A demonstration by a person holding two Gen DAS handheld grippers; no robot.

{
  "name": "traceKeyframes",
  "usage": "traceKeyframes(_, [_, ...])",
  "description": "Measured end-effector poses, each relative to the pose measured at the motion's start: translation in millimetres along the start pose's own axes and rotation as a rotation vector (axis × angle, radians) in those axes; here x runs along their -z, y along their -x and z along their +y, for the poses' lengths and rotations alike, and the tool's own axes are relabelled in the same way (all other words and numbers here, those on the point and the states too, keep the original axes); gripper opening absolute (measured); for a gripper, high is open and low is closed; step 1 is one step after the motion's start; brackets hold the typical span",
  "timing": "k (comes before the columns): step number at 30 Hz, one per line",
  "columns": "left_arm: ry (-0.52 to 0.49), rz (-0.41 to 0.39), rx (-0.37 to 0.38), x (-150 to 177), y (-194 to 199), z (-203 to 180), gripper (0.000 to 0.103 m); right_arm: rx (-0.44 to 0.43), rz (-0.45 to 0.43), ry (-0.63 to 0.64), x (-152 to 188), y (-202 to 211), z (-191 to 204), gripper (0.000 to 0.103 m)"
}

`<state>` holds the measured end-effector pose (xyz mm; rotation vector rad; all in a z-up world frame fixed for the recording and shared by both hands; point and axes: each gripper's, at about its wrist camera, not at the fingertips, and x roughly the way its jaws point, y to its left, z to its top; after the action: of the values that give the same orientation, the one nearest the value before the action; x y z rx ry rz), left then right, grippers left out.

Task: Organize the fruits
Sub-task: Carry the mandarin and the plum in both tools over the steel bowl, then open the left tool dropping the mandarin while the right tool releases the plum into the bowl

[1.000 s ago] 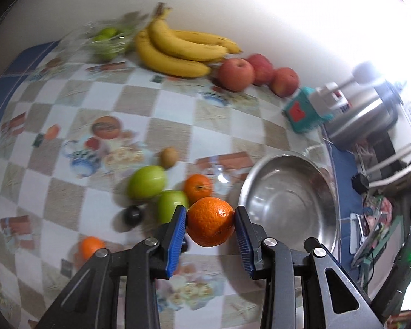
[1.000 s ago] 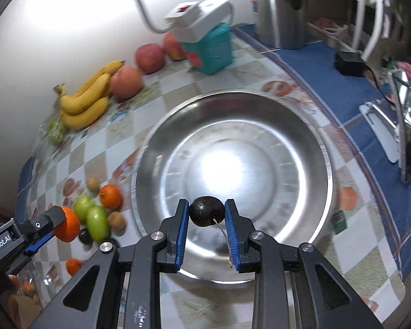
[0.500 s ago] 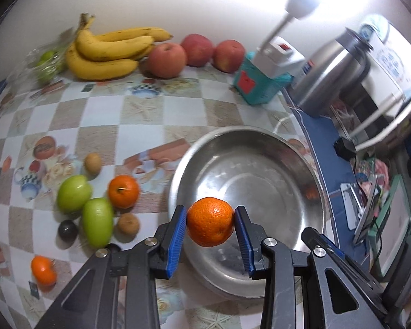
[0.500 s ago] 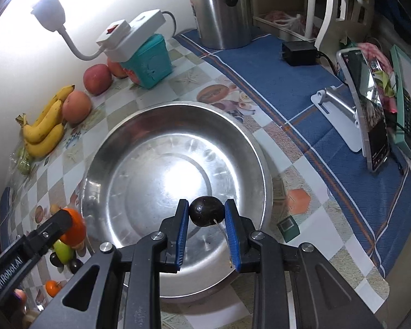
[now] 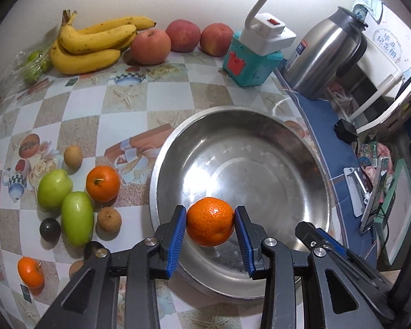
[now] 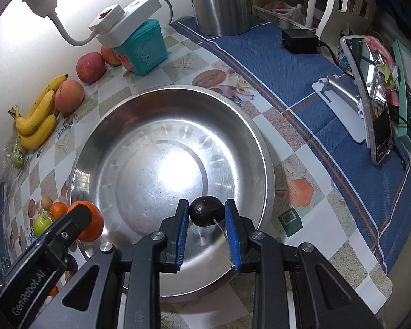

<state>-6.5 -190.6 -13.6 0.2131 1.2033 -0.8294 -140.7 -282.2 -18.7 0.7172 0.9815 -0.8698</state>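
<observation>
My left gripper [image 5: 210, 222] is shut on an orange mandarin [image 5: 210, 221] and holds it above the near left part of the steel bowl [image 5: 287, 137]. My right gripper [image 6: 206, 212] is shut on a small dark fruit with a stem [image 6: 206, 210], above the near part of the same bowl [image 6: 263, 142]. The bowl holds nothing. The left gripper with its mandarin [image 6: 89, 223] also shows in the right wrist view, at the bowl's left rim. Loose fruit lies left of the bowl: another mandarin [image 5: 102, 179], green fruits [image 5: 77, 222], small brown fruits [image 5: 109, 220], a dark fruit [image 5: 50, 229].
Bananas [image 5: 90, 45] and three apples [image 5: 150, 46] line the back wall. A teal box with a white lamp base [image 5: 253, 60] and a steel kettle [image 5: 323, 54] stand behind the bowl. A phone on a stand [image 6: 370, 96] is on the blue cloth at right.
Both grippers have moved toward and over the bowl with their fruit still held. The left one came from above the loose fruit on the left to the bowl's near left part.
</observation>
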Motion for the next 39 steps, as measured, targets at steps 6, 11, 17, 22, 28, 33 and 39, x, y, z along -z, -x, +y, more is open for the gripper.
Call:
traceKeyframes(6, [-0.001, 0.017, -0.018, 1.9, -7.3, 1.1, 0.039, 0.003, 0.008, 0.001, 1.0, -1.9, 0.3, 0.028])
traceKeyframes(11, [0.002, 0.020, -0.024, 2.6, -7.9, 2.3, 0.039, 0.005, 0.012, 0.002, 1.0, -2.3, 0.7, 0.028])
traceKeyframes(17, [0.001, 0.021, -0.026, 2.9, -7.3, 2.0, 0.040, 0.008, 0.014, 0.009, 1.2, -2.0, 1.6, 0.028])
traceKeyframes(22, [0.007, 0.017, -0.021, 2.1, -5.1, 3.6, 0.041, 0.012, 0.014, 0.012, 0.8, -2.2, 2.3, 0.028])
traceKeyframes(28, [0.005, -0.003, -0.013, -1.1, 3.8, 3.6, 0.046, 0.018, 0.012, 0.019, 1.0, -1.2, 3.1, 0.028])
traceKeyframes(33, [0.014, -0.010, -0.022, -3.2, 8.6, 5.2, 0.046, 0.022, 0.001, 0.015, 0.7, 1.1, 3.2, 0.036])
traceKeyframes(39, [0.040, -0.013, -0.082, -4.5, 15.6, 13.8, 0.069, 0.030, -0.019, 0.020, 0.3, 4.3, 4.7, 0.056])
